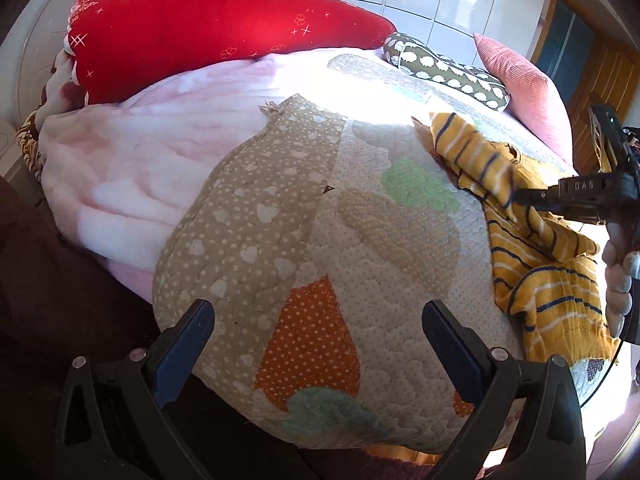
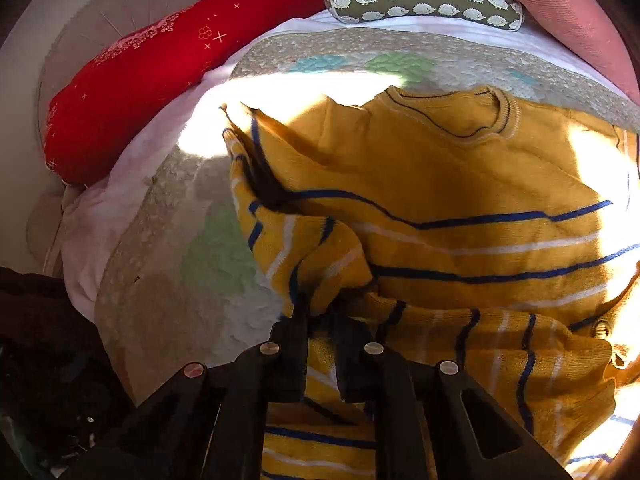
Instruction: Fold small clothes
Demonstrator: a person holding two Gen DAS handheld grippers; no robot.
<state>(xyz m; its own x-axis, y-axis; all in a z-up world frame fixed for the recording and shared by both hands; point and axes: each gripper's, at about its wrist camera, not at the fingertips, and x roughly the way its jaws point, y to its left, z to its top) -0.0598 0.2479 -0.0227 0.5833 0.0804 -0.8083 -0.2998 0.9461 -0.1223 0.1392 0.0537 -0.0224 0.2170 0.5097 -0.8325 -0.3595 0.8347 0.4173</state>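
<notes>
Yellow sweater [image 2: 460,184], knitted with navy and white stripes, lies spread on the patchwork quilt [image 1: 256,216] of a bed, its round neckline toward twelve o'clock in the right wrist view and its body running down to five o'clock. A bunched fold of the striped knit, seemingly a sleeve or the side hem, rises from the sweater's nine o'clock edge straight into the right gripper [image 2: 320,320]. The jaws there are nearly together and pinch that fold, the cloth passing between them and draping below at six o'clock.

In the left wrist view the same sweater [image 1: 536,264] sits at three to four o'clock on the quilt, well apart from the left gripper [image 1: 318,316], whose jaws stand wide with only quilt between them.

Raised letters on the right gripper's body, seen from the left wrist camera, read roughly "DAS"; I cannot make them out with certainty.

The right gripper comes in from three o'clock in the left view, angled down at the bed, with the person's hand [image 1: 620,280] wrapped round its handle at the frame's edge. The left gripper also tilts down over the quilt's near corner.

Beyond lie a pink blanket [image 1: 132,168], a red pillow [image 1: 192,32], a small hedgehog-print cushion [image 2: 424,0] and a pink cushion [image 1: 520,84].
</notes>
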